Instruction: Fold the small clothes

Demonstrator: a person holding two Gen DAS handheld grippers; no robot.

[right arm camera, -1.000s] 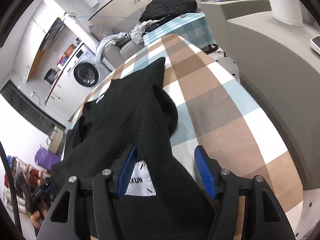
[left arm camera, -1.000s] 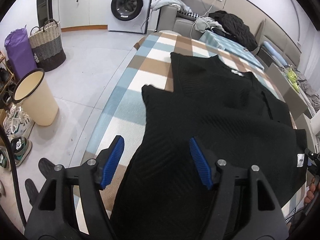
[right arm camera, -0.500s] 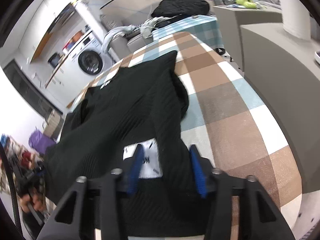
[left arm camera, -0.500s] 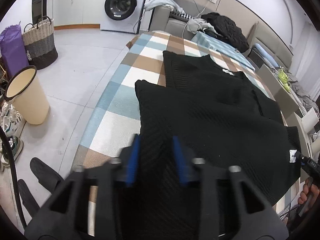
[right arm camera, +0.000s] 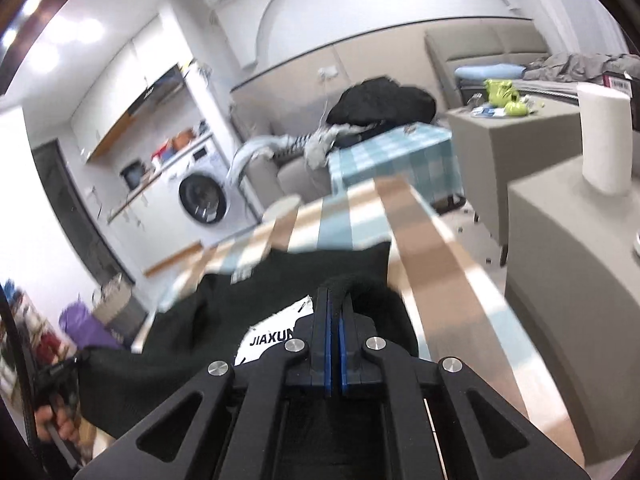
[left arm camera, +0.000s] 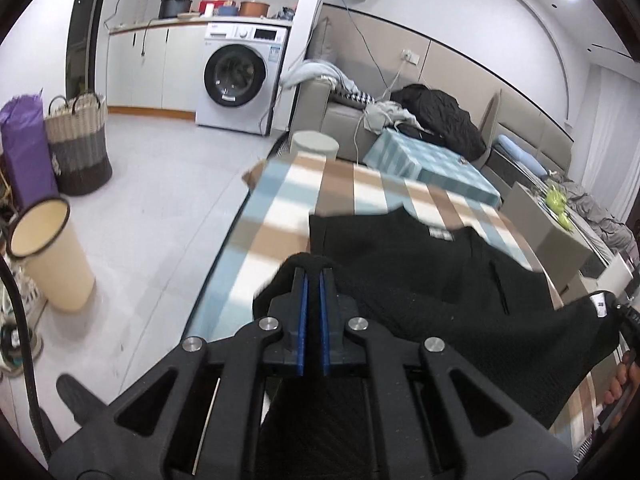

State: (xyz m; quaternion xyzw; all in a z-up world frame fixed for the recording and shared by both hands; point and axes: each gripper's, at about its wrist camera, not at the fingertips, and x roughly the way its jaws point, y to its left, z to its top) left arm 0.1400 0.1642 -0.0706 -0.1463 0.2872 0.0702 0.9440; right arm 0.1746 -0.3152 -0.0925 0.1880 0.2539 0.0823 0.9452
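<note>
Black ribbed knit, a small garment [left arm camera: 460,292], lies partly on the checked worktop [left arm camera: 280,208] and is partly lifted off it at its near edge. The left claw [left arm camera: 313,276] is closed, its blue pads pinching a bunched fold of the garment's near left corner, which wraps over the fingertips. The right claw [right arm camera: 333,300] is likewise closed on the garment [right arm camera: 224,320], with a thick rolled hem looped over its tips and a white label [right arm camera: 272,336] reading JIAXUN just to its left. From the left wrist view, the cloth stretches between the two claws and sags slightly, while the far part with the neckline and a small white tag rests flat on the brown, white and blue checks. The right claw shows at that view's right edge, at the lifted corner.

Around the worktop stand a washing machine [left arm camera: 236,80] against the far wall, a woven basket [left arm camera: 78,140] and a cream bin [left arm camera: 48,256] on the floor to the left, and a sofa [left arm camera: 400,120] piled with clothes beyond. A white paper roll [right arm camera: 606,136] stands on a grey unit to the right.
</note>
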